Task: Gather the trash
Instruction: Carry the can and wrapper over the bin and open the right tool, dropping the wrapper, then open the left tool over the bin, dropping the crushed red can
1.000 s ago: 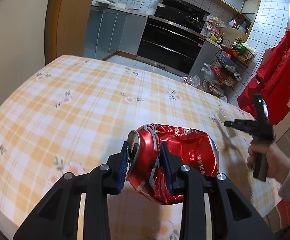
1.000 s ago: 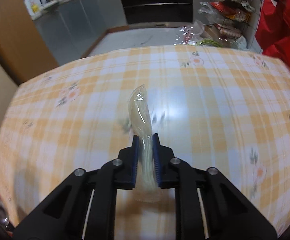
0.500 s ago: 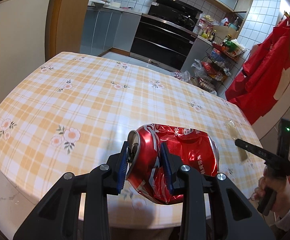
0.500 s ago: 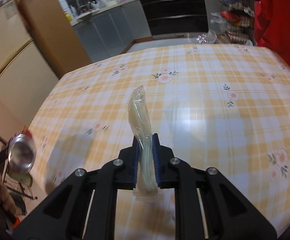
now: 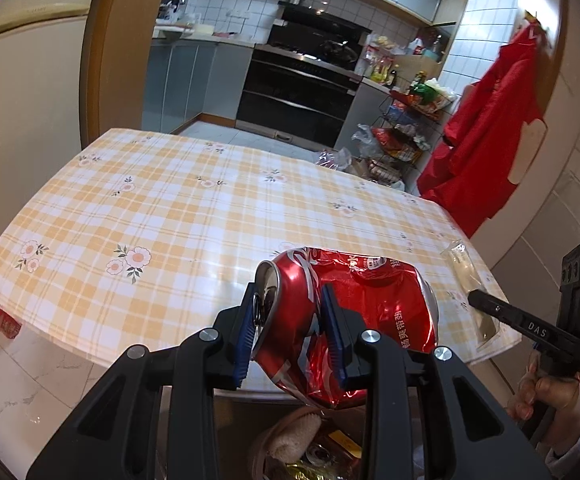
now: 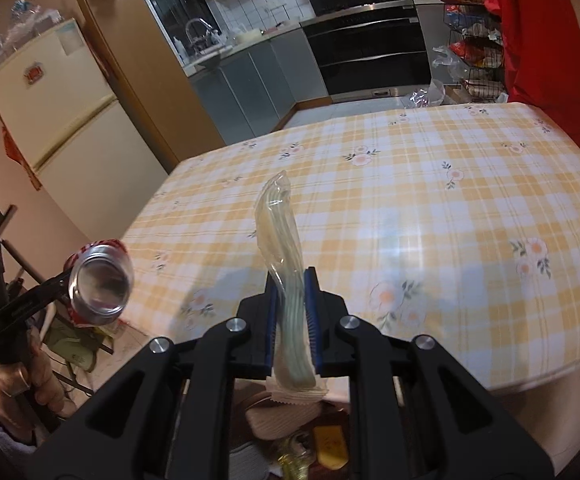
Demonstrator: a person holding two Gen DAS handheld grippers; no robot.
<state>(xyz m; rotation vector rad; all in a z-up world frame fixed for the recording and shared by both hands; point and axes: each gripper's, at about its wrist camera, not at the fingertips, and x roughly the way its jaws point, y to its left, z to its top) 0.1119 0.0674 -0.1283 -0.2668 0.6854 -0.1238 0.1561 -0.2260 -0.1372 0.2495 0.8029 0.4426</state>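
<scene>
Both tools have pulled back off the worktop (image 5: 178, 216) over the last second: earlier they sat low over the checked cloth, and now the near edge of the worktop lies ahead of them with the floor and a heap of rubbish (image 6: 302, 432) showing underneath. The left tool (image 5: 290, 324) is clenched on the crushed red can (image 5: 354, 312), its blue pads pinching the open-top end while the dented body sticks out to the right. The right tool (image 6: 292, 316) grips a clear plastic wrapper (image 6: 282, 248), which stands up from between the pads and curls toward the far side, its crimped end hanging below the fingers. From the right wrist view the can hangs at the left, off the worktop's left corner, well apart from the wrapper.

No other trash shows on the cloth. Both pieces look lifted and carried to the near side, so the pickup seems done and the drop-off is what remains. The heap below, with what looks like paper and packaging, is probably the bin or bag, though its rim is hidden. Letting go should wait until each tool is over it
</scene>
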